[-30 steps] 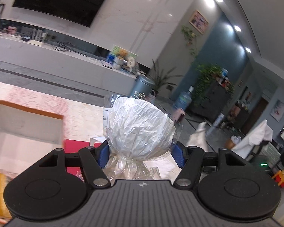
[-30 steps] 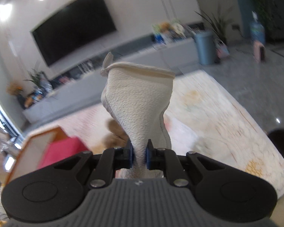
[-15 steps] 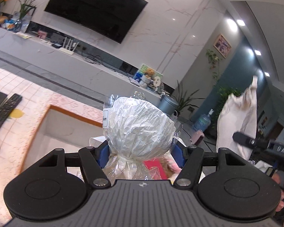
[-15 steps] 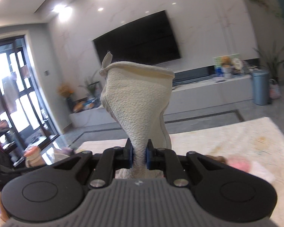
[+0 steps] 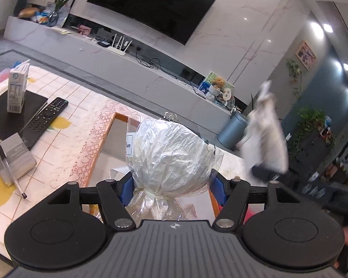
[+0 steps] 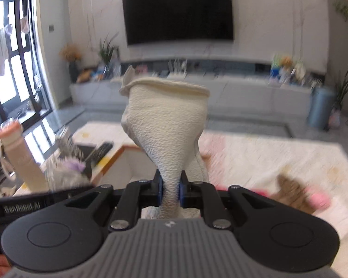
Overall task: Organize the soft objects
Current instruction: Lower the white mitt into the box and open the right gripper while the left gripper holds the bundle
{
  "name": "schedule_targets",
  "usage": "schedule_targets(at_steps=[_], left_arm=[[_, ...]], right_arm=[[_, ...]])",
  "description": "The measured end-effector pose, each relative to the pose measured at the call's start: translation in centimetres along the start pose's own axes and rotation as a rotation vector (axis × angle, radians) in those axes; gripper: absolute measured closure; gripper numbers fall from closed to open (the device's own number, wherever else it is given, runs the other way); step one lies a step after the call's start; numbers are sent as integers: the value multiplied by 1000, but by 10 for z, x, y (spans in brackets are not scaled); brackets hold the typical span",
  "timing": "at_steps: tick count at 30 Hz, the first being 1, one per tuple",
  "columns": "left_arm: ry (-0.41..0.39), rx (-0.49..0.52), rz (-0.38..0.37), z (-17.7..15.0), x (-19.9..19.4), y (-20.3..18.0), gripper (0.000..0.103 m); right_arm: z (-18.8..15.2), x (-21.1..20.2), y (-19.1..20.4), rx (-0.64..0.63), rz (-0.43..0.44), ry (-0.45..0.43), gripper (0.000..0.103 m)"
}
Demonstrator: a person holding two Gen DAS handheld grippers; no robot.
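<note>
1. In the left wrist view, the left gripper (image 5: 171,188) is pinching a bundle wrapped in crinkled clear plastic (image 5: 171,159) at its tied neck, low in the centre of the frame. Its long axis is running up the frame, along the fingers, with the rounded end pointing away from the camera.
2. In the right wrist view, the right gripper (image 6: 171,191) is pressing its blue pads (image 6: 159,190) tightly together on a cream textured cloth (image 6: 167,120). The cloth is standing upright in the middle of the frame, narrow at the pinch and flaring to a hemmed edge at the top.
3. Behind the bundle, a wooden-edged box (image 5: 104,143) is sitting on a patterned tablecloth (image 5: 69,129). The bundle is hovering in front of it; whether it is over the opening cannot be told.
4. At the left of that view a remote control (image 5: 46,118), a small carton (image 5: 17,88) and a pen (image 5: 10,169) are lying on the table.
5. The cloth is also showing blurred at the right of the left wrist view (image 5: 265,129), above the dark body of the other gripper.
6. Compared with half a second ago, both grips are unchanged. The left camera is now showing more of the table at the left, and the carton and pen have come into view. In the right view the box has appeared and the scene is blurring.
</note>
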State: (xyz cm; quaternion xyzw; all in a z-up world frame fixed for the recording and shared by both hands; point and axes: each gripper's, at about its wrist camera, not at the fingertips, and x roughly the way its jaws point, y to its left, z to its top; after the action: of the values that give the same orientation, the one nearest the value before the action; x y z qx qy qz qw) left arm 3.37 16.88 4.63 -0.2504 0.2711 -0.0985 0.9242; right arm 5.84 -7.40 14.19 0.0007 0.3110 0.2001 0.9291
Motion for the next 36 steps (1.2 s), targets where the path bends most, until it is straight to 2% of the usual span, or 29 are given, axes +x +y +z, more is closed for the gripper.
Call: schedule_targets(at_steps=[2, 7, 14, 17, 26, 32, 36], left_arm=[[3, -20, -16, 0, -1, 6, 28], [2, -47, 16, 2, 0, 17, 28], [5, -70, 5, 3, -3, 22, 28], [7, -69, -6, 2, -3, 22, 28], [19, -69, -16, 2, 0, 21, 28], [21, -68, -14, 2, 0, 23, 28], [33, -75, -1, 2, 5, 25, 28]], right_arm=[[-6, 18, 4, -5, 12, 56, 92], [-25, 59, 15, -47, 12, 171, 92], [-36, 105, 18, -76, 51, 362, 92], [-39, 120, 12, -100, 26, 438, 90], [-57, 113, 18, -257, -14, 485, 89], [-39, 126, 27, -268, -52, 463, 89], [-30, 154, 34, -314, -111, 486, 89]])
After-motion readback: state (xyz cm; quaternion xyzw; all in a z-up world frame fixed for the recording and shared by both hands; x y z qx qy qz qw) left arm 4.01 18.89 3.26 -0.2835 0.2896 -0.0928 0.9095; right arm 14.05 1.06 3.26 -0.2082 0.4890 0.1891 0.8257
